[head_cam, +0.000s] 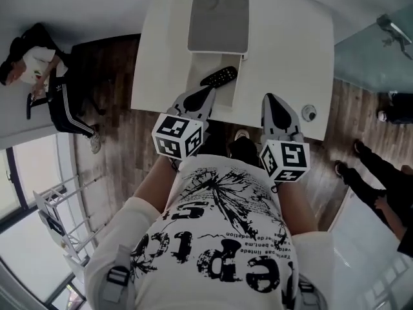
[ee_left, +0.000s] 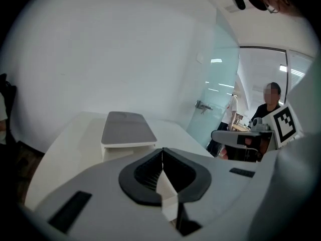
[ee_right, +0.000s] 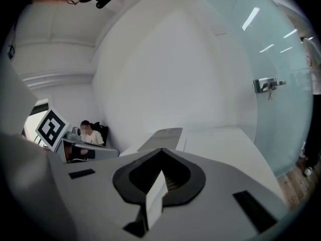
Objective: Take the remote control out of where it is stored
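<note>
A black remote control (head_cam: pixel 218 77) lies slantwise in the pulled-out white drawer (head_cam: pixel 240 82) beneath a grey-topped box (head_cam: pixel 218 19) on the white table (head_cam: pixel 161 50). My left gripper (head_cam: pixel 208 90) is shut and holds nothing; its tip sits just short of the remote's near end. My right gripper (head_cam: pixel 270 98) hovers over the table's front edge to the right of the drawer, shut and empty. In the left gripper view the closed jaws (ee_left: pixel 162 150) point at the box (ee_left: pixel 128 128). The right gripper view shows closed jaws (ee_right: pixel 161 149) and the box (ee_right: pixel 161 137) beyond; neither gripper view shows the remote.
A small round object (head_cam: pixel 309 112) rests on the table's front right corner. A person sits at the far left (head_cam: pixel 39 70), and other people's legs (head_cam: pixel 381 166) stand at the right. A glass door (ee_right: pixel 281 84) is to the right, a white rack (head_cam: pixel 58 218) at lower left.
</note>
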